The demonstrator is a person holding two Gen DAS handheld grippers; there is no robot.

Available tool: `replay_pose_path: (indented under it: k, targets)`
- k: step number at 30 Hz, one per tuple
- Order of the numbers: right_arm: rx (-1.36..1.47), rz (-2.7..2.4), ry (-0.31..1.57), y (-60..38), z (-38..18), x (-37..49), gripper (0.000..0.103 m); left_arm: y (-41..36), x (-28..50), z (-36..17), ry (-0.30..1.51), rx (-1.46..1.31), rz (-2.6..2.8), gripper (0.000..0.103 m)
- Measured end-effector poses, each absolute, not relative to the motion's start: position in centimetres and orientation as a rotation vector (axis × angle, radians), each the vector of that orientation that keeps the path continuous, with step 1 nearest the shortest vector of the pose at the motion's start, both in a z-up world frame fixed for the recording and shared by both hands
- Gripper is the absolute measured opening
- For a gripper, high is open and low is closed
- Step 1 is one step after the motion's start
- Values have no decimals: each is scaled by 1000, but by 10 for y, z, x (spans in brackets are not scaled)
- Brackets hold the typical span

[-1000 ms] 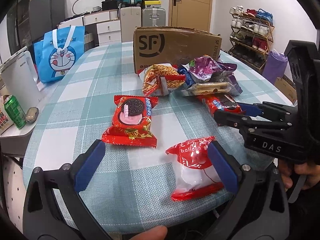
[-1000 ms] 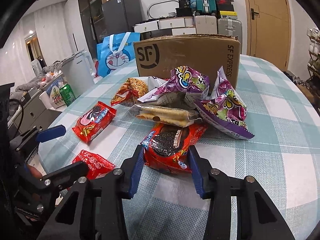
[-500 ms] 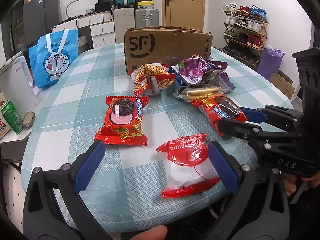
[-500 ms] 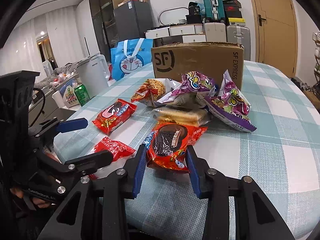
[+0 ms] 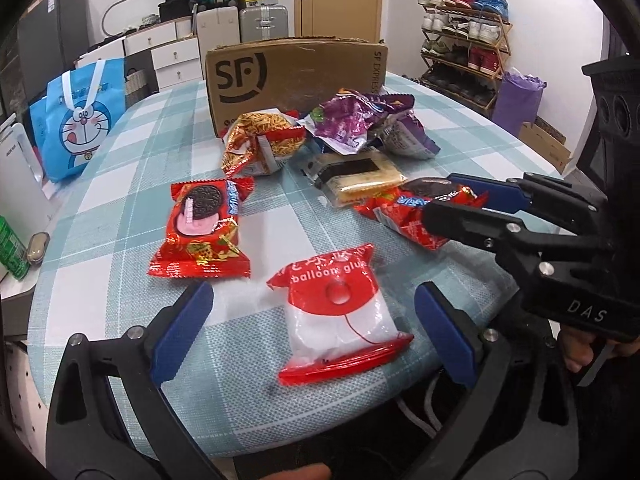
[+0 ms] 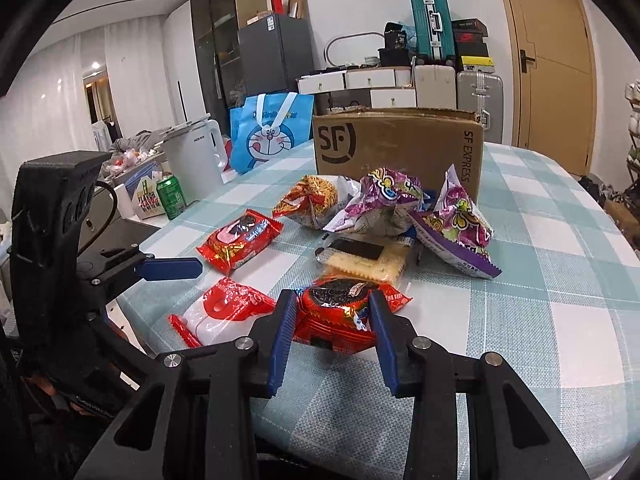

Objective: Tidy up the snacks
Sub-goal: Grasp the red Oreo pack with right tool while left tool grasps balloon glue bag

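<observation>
Surface: a round table point(image 5: 120, 184) under a teal-and-white checked cloth, in a lived-in room. Behind it stood a wooden door point(image 6: 556, 56), white drawer units point(image 5: 168, 56), a stack of suitcases point(image 6: 436, 20), a grey fridge point(image 6: 276, 60) and a shoe rack point(image 5: 468, 36). Off the table's left edge stood one blue cartoon tote bag point(image 5: 78, 120), one white kettle point(image 6: 192, 156) and one green drink can point(image 6: 171, 196).

Box, one: a brown cardboard shipping box point(image 5: 296, 76) towards the far edge.

Snacks, seven packets counted:
- Red cookie packets, two. One point(image 5: 202, 228) lay flat left of centre. The other point(image 6: 338, 312) sat near the front edge, gripped by the right gripper point(image 6: 332, 340), its blue pads pressed against the packet's two sides.
- Red-and-white packet point(image 5: 340, 312), one, at the front edge, between the spread fingers of the left gripper point(image 5: 316, 332), which touched nothing.
- Orange-and-red noodle snack bag point(image 5: 260, 144), one, just before the box.
- Purple bags, two: one point(image 6: 384, 196) before the box, one point(image 6: 456, 224) at the box's right corner.
- Clear packet of pale crackers point(image 6: 368, 260), one, between the purple bags and the gripped cookie packet.

The pile before the box overlapped, so a further packet beneath could not be ruled out.
</observation>
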State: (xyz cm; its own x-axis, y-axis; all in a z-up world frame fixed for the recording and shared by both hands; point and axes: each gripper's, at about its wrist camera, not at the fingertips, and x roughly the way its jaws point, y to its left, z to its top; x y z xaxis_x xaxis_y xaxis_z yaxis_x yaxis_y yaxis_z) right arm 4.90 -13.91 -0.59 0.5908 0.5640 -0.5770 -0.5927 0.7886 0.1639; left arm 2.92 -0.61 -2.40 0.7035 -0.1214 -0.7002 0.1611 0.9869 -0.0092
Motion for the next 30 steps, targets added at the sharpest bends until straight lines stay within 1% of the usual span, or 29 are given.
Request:
replay_pose_path:
  k: [3, 4, 5, 6, 8, 9, 10, 11, 13, 15, 18, 22, 23, 24, 25, 27, 30]
  targets:
    - [-38, 673, 700, -140, -14, 53, 38, -7, 32, -28, 800, 58, -160, 89]
    - [-33, 673, 716, -141, -17, 54, 38, -7, 32, -30, 807, 59, -164, 83]
    - [-30, 674, 722, -141, -19, 54, 38, -7, 33, -31, 811, 57, -170, 80]
    - [-37, 674, 722, -141, -19, 53, 39, -7, 32, -31, 806, 58, -173, 78]
    - [-52, 677, 726, -139, -20, 53, 44, -9, 30, -30, 800, 64, -192, 61]
    - [-56, 677, 735, -138, -22, 54, 46, -11, 29, -29, 797, 68, -203, 56]
    - [-58, 676, 753, -137, -25, 55, 47, -12, 27, -29, 794, 76, -202, 54]
    - [-56, 678, 745, -137, -25, 54, 51, -13, 26, -29, 789, 88, -196, 51]
    - [-55, 680, 745, -138, -26, 54, 54, -13, 25, -28, 774, 96, -191, 49]
    - [-46, 691, 740, -137, -26, 55, 61, -11, 25, -26, 768, 84, -195, 48]
    - [-45, 664, 726, -136, -28, 59, 68, -8, 25, -25, 761, 71, -183, 47]
    - [-79, 627, 709, -128, -29, 63, 68, -4, 26, -25, 760, 51, -179, 47]
    - [-94, 618, 704, -126, -29, 62, 67, -4, 26, -25, 758, 49, -176, 47]
    - [-112, 607, 698, -124, -29, 61, 57, -3, 26, -25, 757, 47, -174, 47]
    - [-133, 596, 690, -122, -30, 59, 56, -3, 26, -25, 758, 45, -174, 47]
    - [-143, 606, 683, -122, -29, 56, 46, -1, 26, -25, 758, 38, -171, 47]
    - [-146, 621, 676, -121, -30, 52, 45, 0, 26, -25, 756, 35, -165, 47]
